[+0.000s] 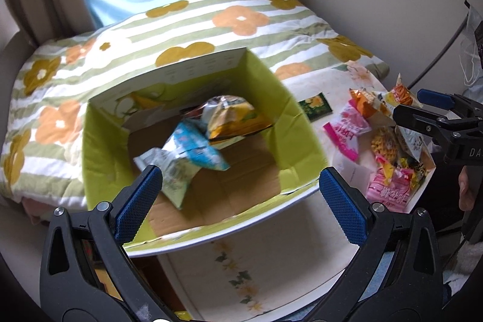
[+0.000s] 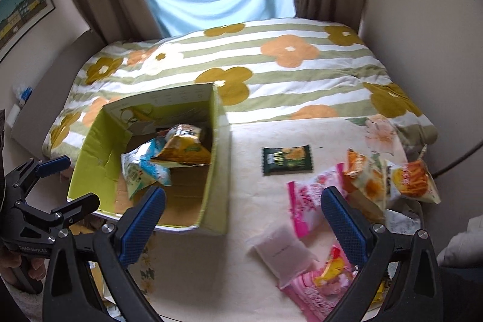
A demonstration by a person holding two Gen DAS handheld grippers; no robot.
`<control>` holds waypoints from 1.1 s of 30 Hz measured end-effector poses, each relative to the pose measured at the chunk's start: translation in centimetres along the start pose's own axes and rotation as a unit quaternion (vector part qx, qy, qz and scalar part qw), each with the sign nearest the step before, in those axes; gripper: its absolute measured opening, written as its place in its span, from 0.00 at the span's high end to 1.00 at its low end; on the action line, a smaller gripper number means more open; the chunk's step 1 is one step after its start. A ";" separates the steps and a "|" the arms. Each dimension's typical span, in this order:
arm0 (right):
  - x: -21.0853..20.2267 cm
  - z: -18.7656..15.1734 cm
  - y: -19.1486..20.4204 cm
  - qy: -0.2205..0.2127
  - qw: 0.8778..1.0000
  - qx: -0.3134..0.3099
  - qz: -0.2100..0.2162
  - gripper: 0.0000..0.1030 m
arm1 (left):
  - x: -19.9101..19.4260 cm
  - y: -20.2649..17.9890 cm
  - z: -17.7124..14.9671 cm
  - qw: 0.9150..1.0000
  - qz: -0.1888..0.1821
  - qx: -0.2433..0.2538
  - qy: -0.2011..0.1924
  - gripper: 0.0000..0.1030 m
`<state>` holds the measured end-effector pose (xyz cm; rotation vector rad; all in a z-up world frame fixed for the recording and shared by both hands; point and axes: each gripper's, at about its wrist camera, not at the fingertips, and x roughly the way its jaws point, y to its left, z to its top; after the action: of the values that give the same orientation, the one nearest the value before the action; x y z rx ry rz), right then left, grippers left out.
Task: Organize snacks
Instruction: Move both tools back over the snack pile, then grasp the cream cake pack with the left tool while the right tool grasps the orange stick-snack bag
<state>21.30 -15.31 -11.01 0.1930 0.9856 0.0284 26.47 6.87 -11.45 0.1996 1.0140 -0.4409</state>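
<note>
From your left wrist camera, your left gripper (image 1: 238,186) hangs over the near wall of the open box (image 1: 99,147), its jaws spread wide with nothing between them. Inside the box a blue-and-white bag (image 1: 193,153) lies in the middle of the cardboard floor, and a yellow bag (image 1: 238,122) leans just behind it toward the far wall. The box sits at the left side of the cream tabletop (image 1: 271,267), its far wall against the flowered quilt (image 1: 193,20). To the right of the box this view shows a dark green packet (image 1: 315,106), a pink packet (image 1: 347,132) and a heap of mixed snacks (image 1: 392,165) near the right edge. Your right gripper (image 1: 406,107) shows from the side there, above the heap; from this angle you cannot tell how far its jaws stand apart.

From your right wrist camera, your right gripper (image 2: 243,212) hovers over bare tabletop (image 2: 256,171) between the box (image 2: 217,171) and the loose snacks, jaws released and empty. Only here do you see a plain white packet (image 2: 282,255) lying on the tabletop near the front edge, just beside the pink packet (image 2: 308,204). The dark green packet (image 2: 286,160) lies flat and alone, well apart from the box. Orange-and-white bags (image 2: 389,180) crowd the right edge. Your left gripper (image 2: 68,183) appears at the left edge, beside the box.
</note>
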 end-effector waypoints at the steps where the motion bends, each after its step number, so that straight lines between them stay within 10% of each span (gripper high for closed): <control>1: -0.3 -0.1 -1.2 -0.002 1.000 0.006 -0.002 0.01 | 0.2 -0.8 0.5 1.000 -0.001 0.003 -0.001 0.00; 19: -2.7 0.2 -23.7 -0.015 0.998 0.061 -0.011 0.01 | 9.9 -21.7 7.5 0.997 -0.052 0.036 0.037 0.00; 33: 5.2 -1.9 -30.5 0.051 0.993 0.105 0.027 0.01 | 21.6 -29.6 8.8 0.988 -0.042 0.094 0.116 0.00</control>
<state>20.64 -44.37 -21.64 0.4153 1.0842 -0.0172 29.85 -28.49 -24.12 0.3846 1.2117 -0.5997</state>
